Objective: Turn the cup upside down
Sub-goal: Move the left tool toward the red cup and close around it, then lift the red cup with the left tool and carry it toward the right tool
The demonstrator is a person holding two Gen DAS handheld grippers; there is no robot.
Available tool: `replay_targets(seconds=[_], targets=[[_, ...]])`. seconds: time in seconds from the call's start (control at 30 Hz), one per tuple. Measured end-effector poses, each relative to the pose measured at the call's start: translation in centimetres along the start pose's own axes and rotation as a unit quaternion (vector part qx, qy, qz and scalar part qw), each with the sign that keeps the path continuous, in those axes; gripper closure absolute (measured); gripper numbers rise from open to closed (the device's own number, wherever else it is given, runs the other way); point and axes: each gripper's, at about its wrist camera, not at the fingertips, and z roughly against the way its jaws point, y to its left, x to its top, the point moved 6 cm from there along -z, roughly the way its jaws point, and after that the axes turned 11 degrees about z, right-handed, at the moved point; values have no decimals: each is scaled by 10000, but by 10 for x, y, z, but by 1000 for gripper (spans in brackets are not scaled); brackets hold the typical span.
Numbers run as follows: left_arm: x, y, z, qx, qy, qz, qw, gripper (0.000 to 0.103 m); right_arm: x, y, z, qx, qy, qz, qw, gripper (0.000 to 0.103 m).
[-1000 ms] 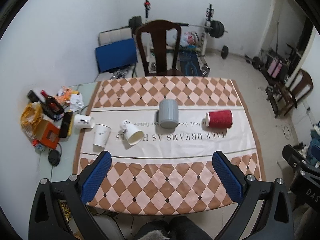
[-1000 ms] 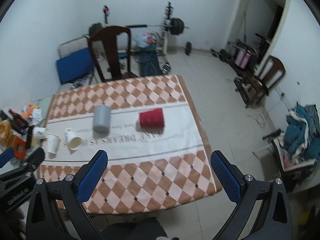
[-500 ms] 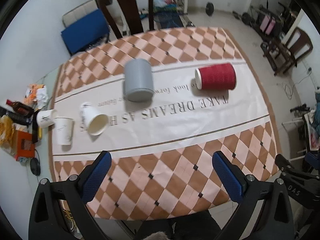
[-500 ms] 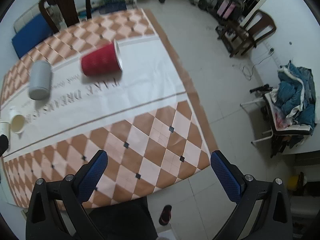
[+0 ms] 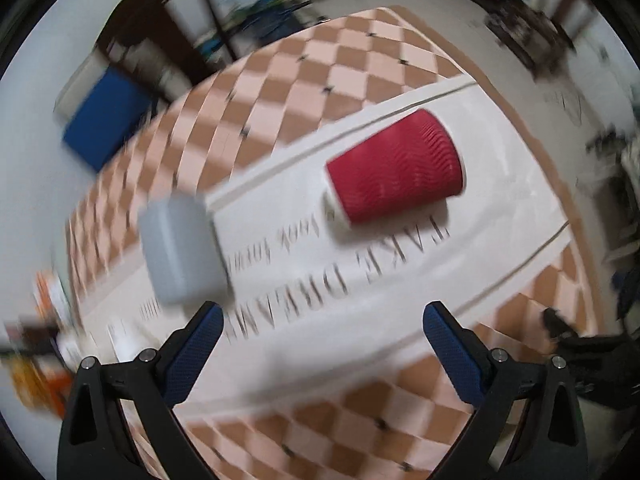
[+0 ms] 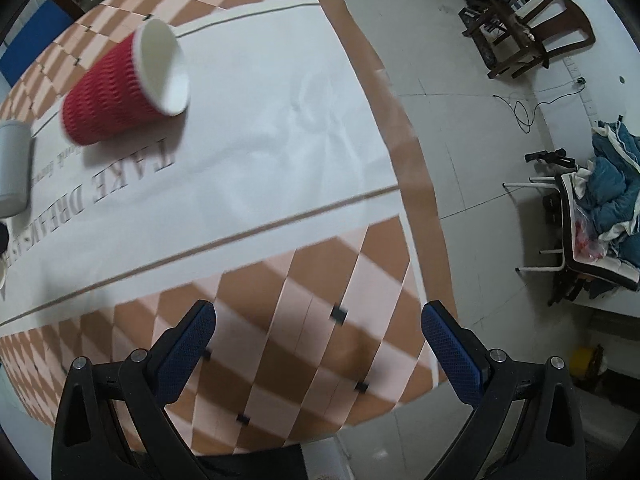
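Observation:
A red ribbed paper cup (image 5: 394, 166) lies on its side on the white band of the tablecloth; in the right wrist view it (image 6: 120, 88) shows its white open mouth toward the table's right edge. A grey cup (image 5: 180, 250) stands upside down left of it, also at the right wrist view's left edge (image 6: 12, 168). My left gripper (image 5: 322, 322) is open and empty, above the table, short of both cups. My right gripper (image 6: 318, 320) is open and empty over the table's front right corner.
The checkered tablecloth (image 6: 312, 280) ends at the table's right edge (image 6: 420, 184), with tiled floor beyond. A wooden chair (image 5: 152, 40) stands behind the table. Clutter (image 5: 40, 360) lies at the table's left end. A chair with blue clothes (image 6: 600, 208) stands on the right.
Both grippers have moved down and closer to the table. The red cup and grey cup now look much larger. The left view is motion-blurred. Both stay open.

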Motion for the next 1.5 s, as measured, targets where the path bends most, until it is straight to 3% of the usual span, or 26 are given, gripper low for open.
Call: replay_targets(seconds=[0.1, 0.23, 0.33, 0.47, 0.53, 0.6, 0.73, 1.03, 1.13, 1.2, 1.27, 1.37, 1.5], targets=[[26, -18, -16, 272, -201, -911, 9953, 7, 15, -10, -11, 17, 65, -18, 10000, 0], [42, -41, -34, 367, -256, -1939, 9800, 7, 30, -19, -24, 46, 175, -26, 9998, 0], [49, -58, -43, 410, -218, -2448, 9685, 8, 38, -24, -33, 16, 247, 22, 9997, 0], [54, -77, -58, 404, -199, -2894, 9561, 9, 47, -32, -42, 12, 305, 14, 9995, 0], [54, -89, -64, 404, -175, -3029, 9520, 24, 51, -38, -46, -4, 317, 1, 9995, 0], [58, -96, -70, 517, -275, -3155, 9471, 29, 52, -43, -50, -23, 338, -6, 9994, 0], [66, -101, -66, 389, -459, -3099, 9489, 35, 51, -52, -53, -68, 352, -25, 9994, 0], [66, -82, -53, -63, -63, -1974, 9803, 37, 43, -62, -47, -31, 264, -8, 9996, 0], [57, -60, -47, -414, 286, -1144, 9922, 37, 38, -60, -41, 9, 187, 11, 9998, 0], [45, -44, -42, -725, 605, -503, 9943, 37, 34, -50, -36, 17, 161, 25, 9999, 0], [29, -28, -38, -1043, 922, 168, 9901, 37, 27, -40, -30, 94, 140, 44, 9998, 0], [-8, -1, -32, -1387, 1359, 1199, 9736, 37, 15, -25, -22, 168, 117, 96, 9997, 0], [-64, 35, -33, -1684, 1798, 2506, 9362, 37, 0, -2, -16, 209, 73, 220, 9995, 0]])
